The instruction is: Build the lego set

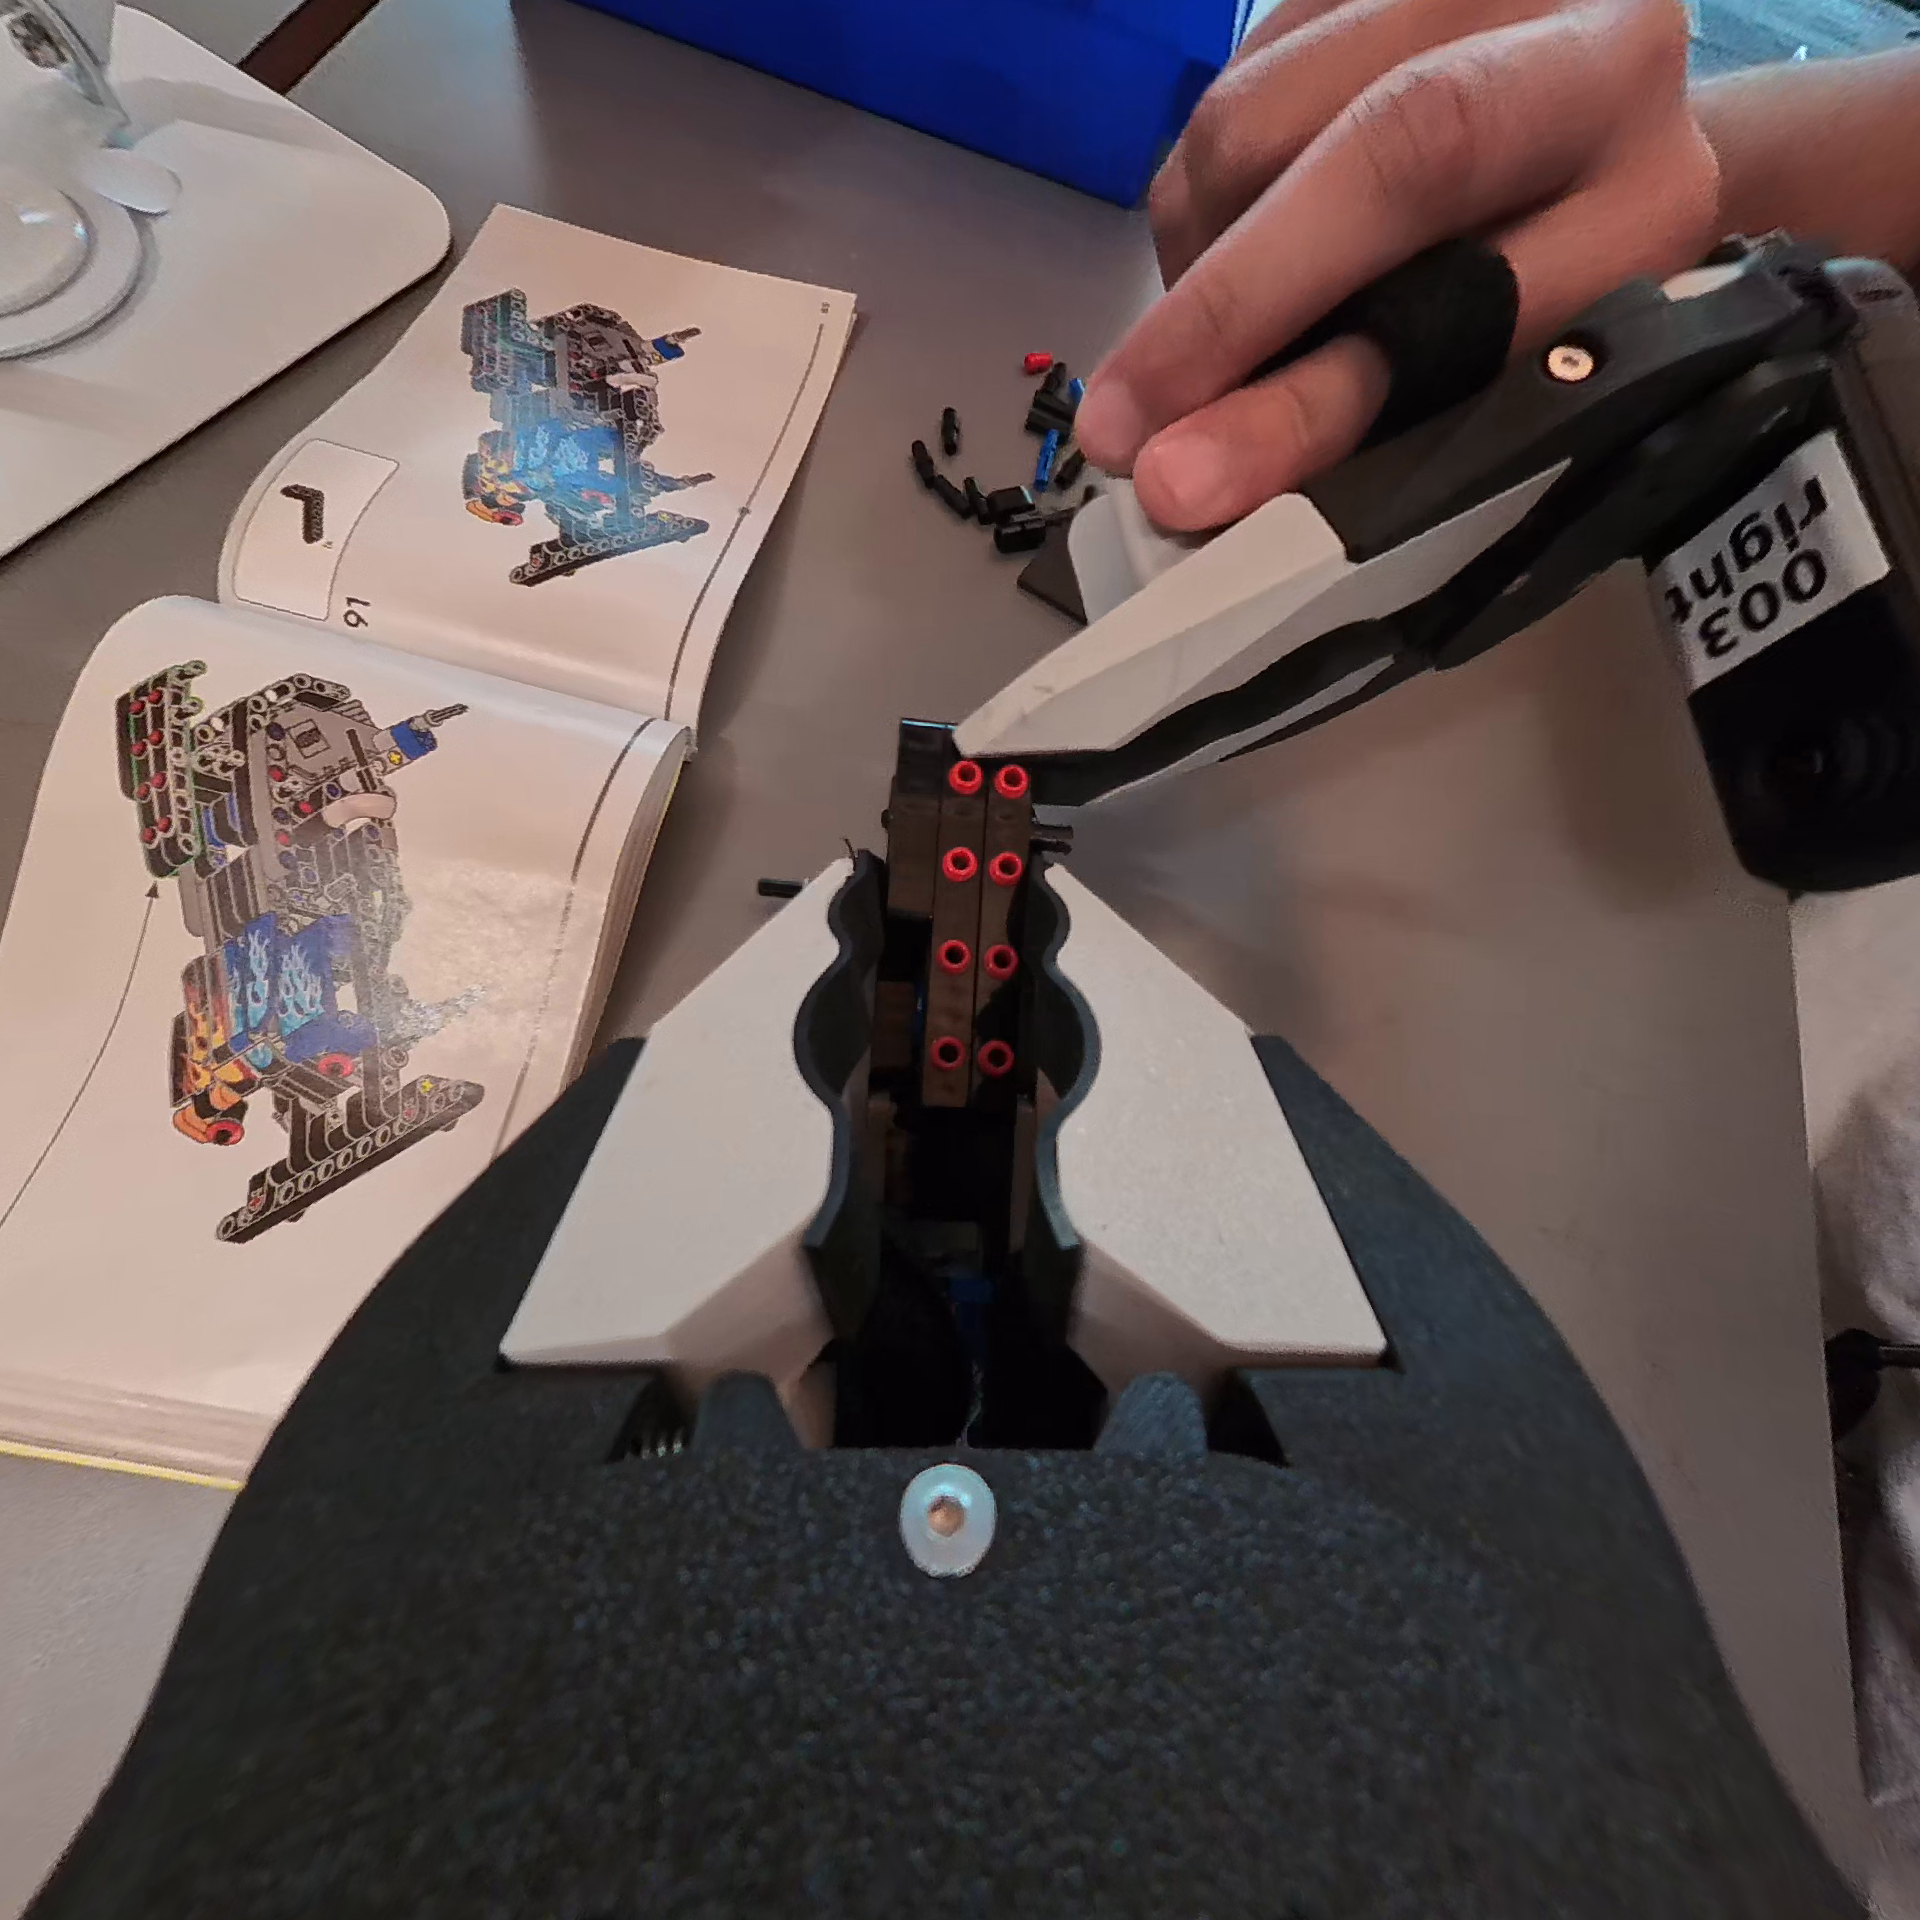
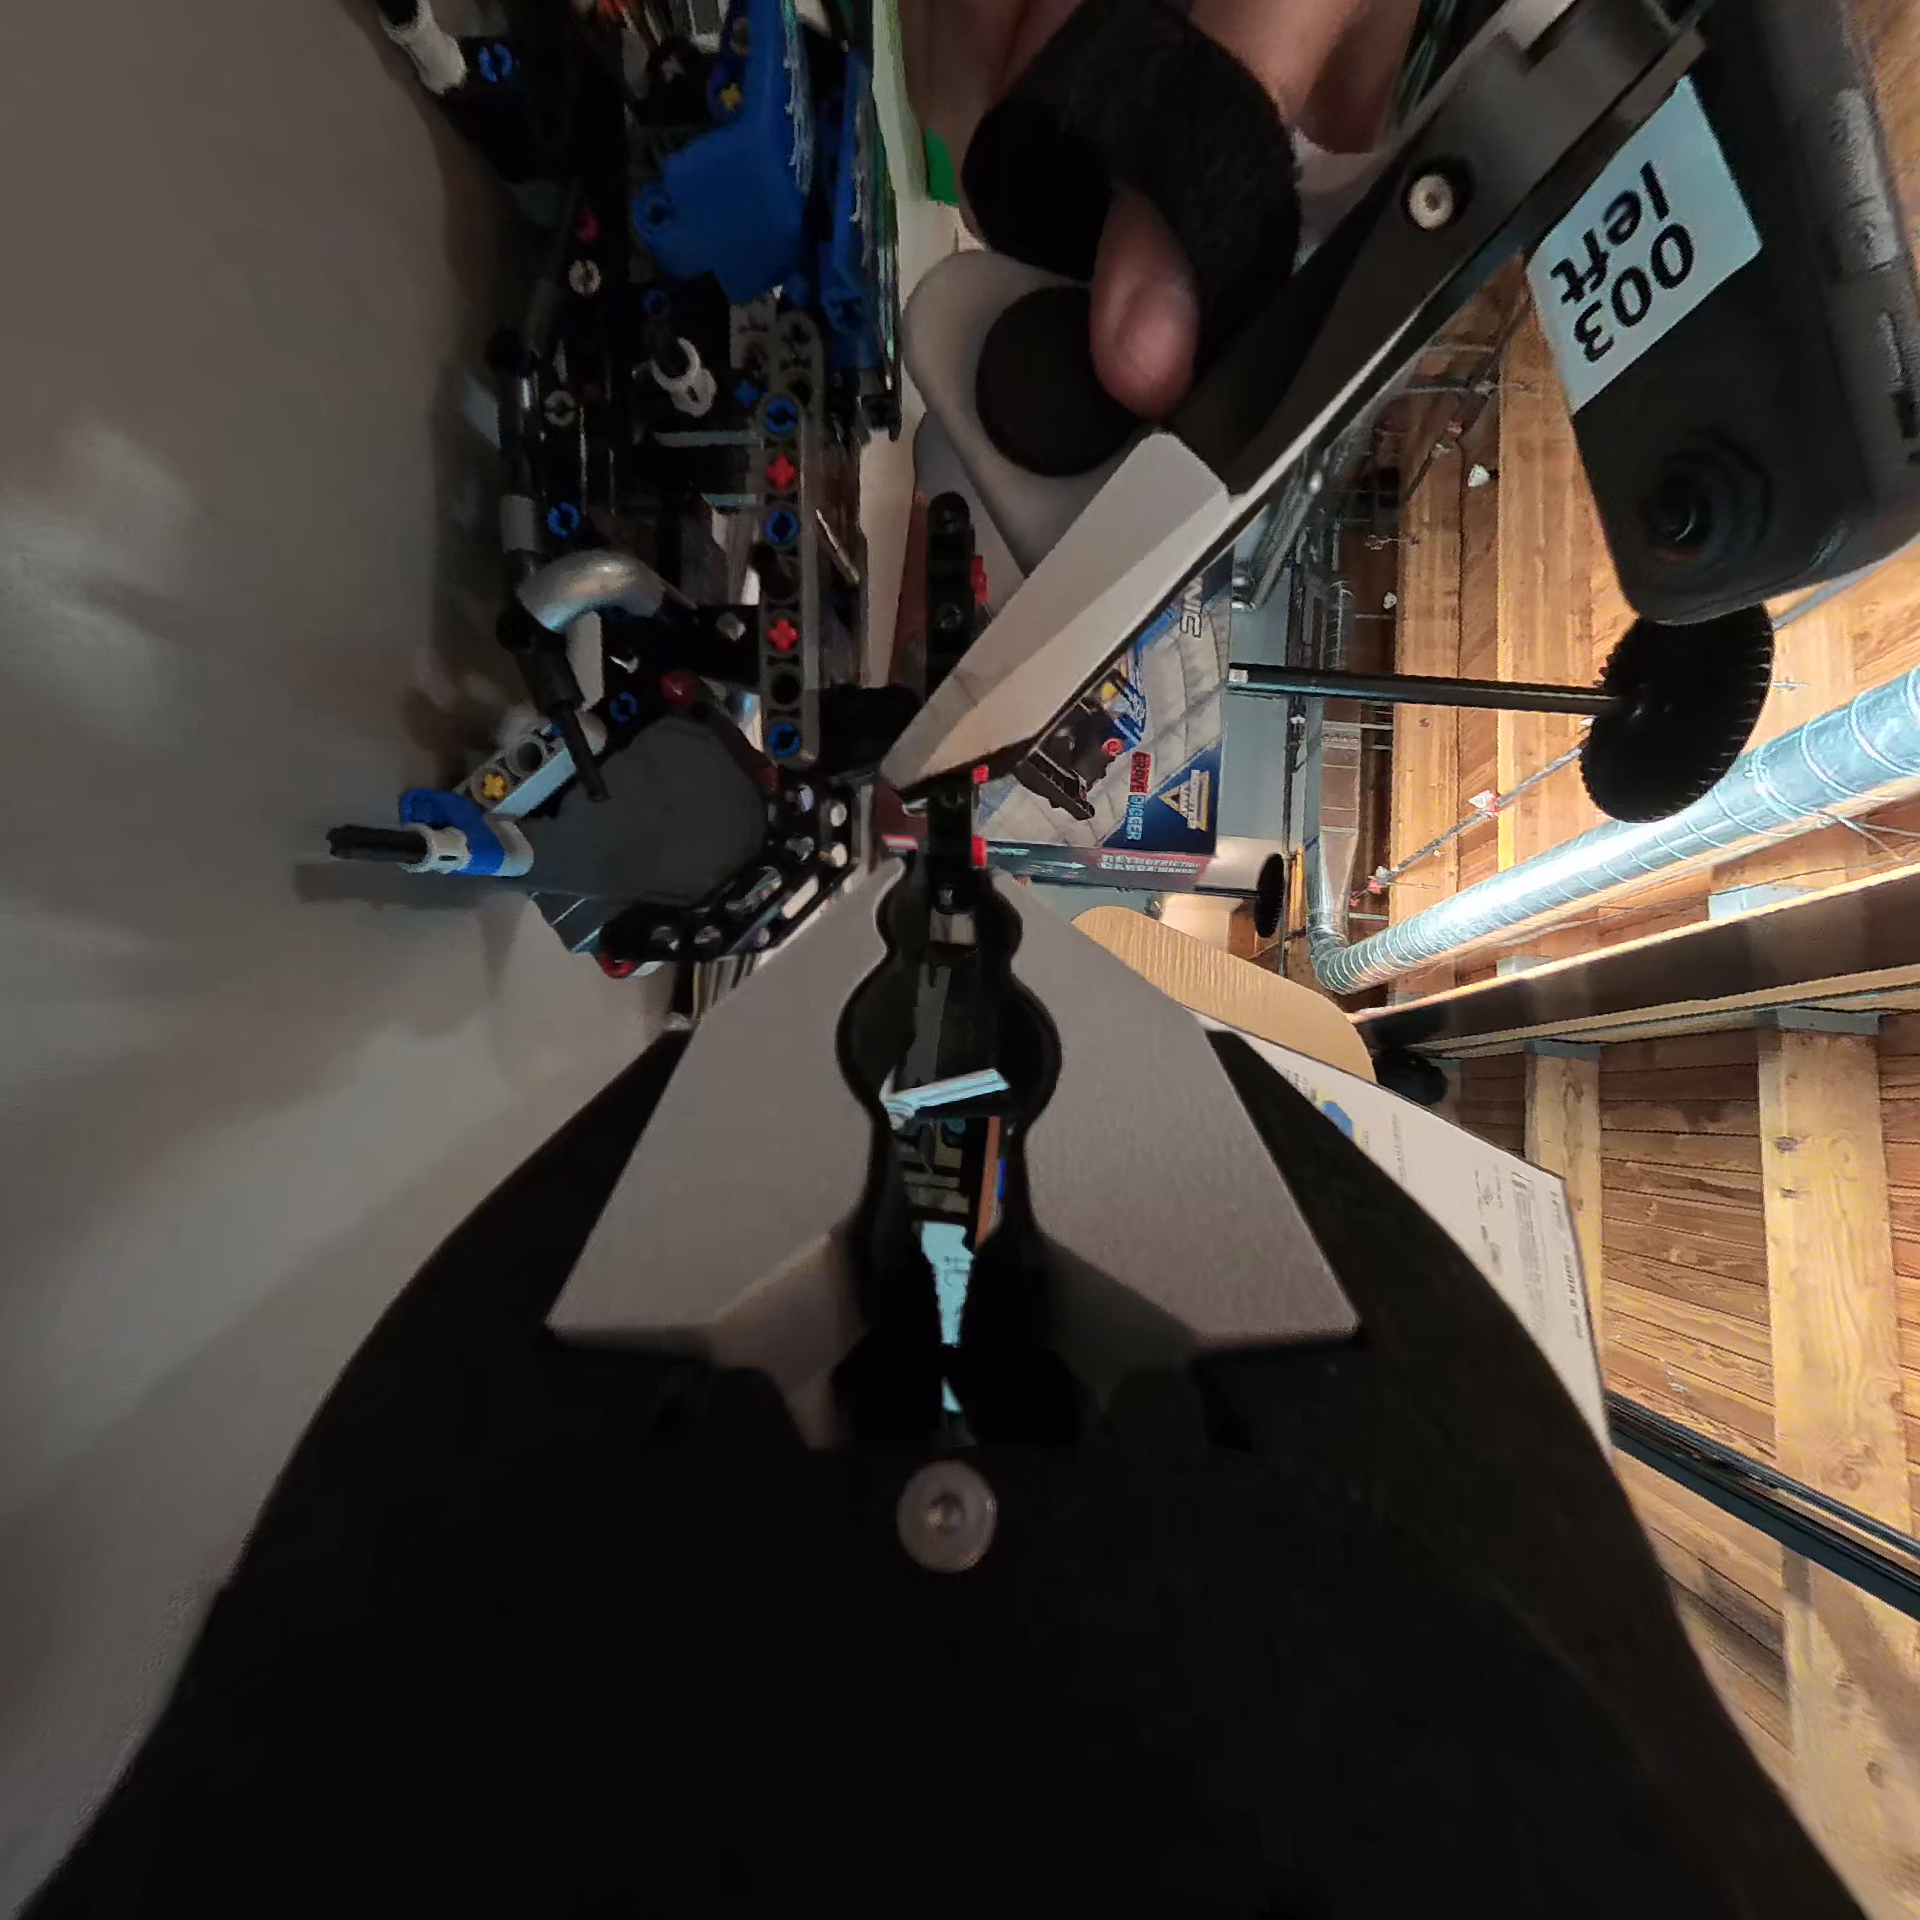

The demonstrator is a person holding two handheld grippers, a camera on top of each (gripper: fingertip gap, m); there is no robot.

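1. The left gripper (image 1: 951, 883) has its jaws pinching a black beam assembly (image 1: 961, 914), a stack of black Technic beams with two rows of red pins facing up, pointing toward 12 o'clock in the left wrist view.

2. The right gripper (image 1: 971, 732) comes in from 2 o'clock, a hand (image 1: 1403, 239) wrapped around it, and its fingertips meet the far end of that same assembly. In its own view its jaws are closed down on something thin and dark, most likely the assembly's end or a piece being pressed on. I cannot tell which.

3. Much looks already built. In the right wrist view a large partly finished vehicle model (image 2: 675, 623), black and grey with blue parts, a grey block and a silver pipe, lies on the table (image 2: 208, 727) at about 10 o'clock from the grippers.

4. The open instruction booklet (image 1: 395, 831) sits at 9 o'clock on the table. Its pages show a model well advanced, with beam racks like this one being attached to it.

5. Still to do, by my reckoning: finish this sub-assembly, then join it to the model. A small heap of loose pins (image 1: 997, 457), black, blue and red, waits at 12 o'clock, so more steps remain.

6. A blue bin (image 1: 935, 73) stands at the far edge.
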